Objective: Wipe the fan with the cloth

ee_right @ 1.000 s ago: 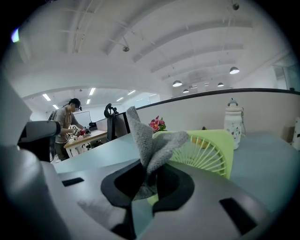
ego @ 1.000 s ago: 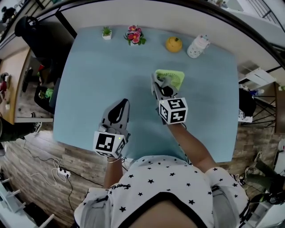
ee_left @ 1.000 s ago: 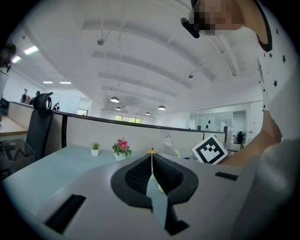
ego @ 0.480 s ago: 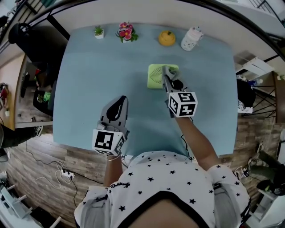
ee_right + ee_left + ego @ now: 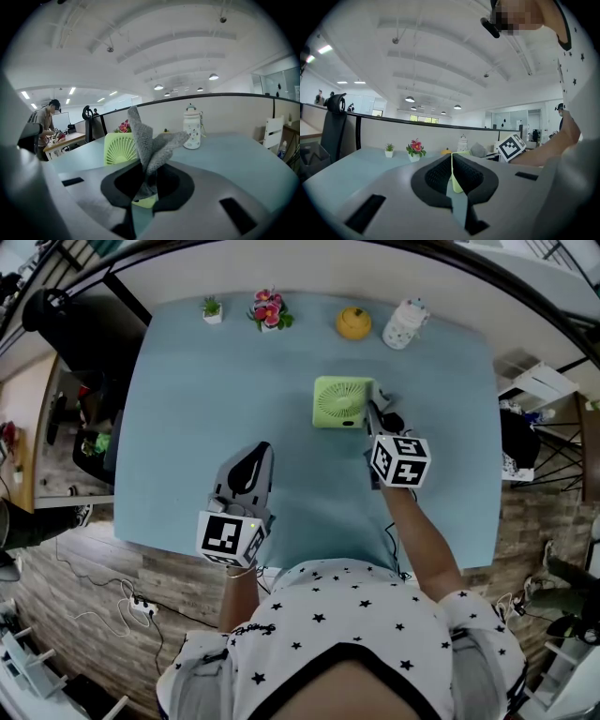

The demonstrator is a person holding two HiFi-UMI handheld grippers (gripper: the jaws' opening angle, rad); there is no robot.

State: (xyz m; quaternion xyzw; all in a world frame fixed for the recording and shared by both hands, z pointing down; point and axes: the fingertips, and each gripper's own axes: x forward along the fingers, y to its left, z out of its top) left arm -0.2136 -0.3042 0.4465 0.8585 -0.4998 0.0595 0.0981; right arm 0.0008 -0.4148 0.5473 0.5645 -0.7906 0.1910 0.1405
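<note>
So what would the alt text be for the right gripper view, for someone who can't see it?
The right gripper is shut on a crumpled grey cloth that sticks up from its jaws. Behind it on a pale blue table stand a small green fan, left, and a white bottle, right.

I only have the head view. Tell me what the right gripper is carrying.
Observer: The right gripper view shows the right gripper shut on a grey cloth, which sticks up from between its jaws.
Operator: Now check the other one's jaws.
Observer: In the left gripper view, the left gripper has its jaws together, with nothing held.
Operator: Report how the fan stands.
Observer: It stands upright on the table, its grille facing the right gripper.
</note>
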